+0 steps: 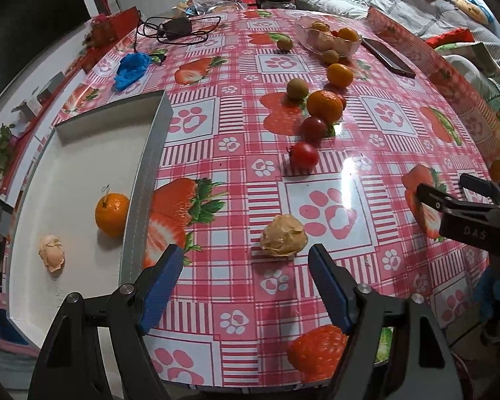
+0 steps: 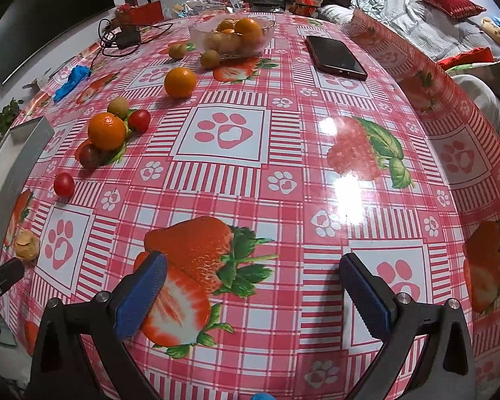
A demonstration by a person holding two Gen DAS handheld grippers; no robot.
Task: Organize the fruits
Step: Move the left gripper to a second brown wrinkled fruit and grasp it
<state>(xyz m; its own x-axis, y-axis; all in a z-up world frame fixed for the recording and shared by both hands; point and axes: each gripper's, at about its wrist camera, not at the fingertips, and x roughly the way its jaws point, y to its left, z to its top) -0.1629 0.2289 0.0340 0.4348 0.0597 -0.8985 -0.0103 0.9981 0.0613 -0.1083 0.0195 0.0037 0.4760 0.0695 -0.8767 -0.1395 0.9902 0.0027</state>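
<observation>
Left gripper [image 1: 246, 286] has its jaws spread wide, pinching nothing. A papery tan husked fruit [image 1: 284, 236] sits on the tablecloth [image 1: 350, 126] just ahead of the gap, nearer the right finger; it's roundish, no clear long axis. Right gripper [image 2: 250, 295] is also wide apart and empty, with the fruits well off to its front-left.
</observation>
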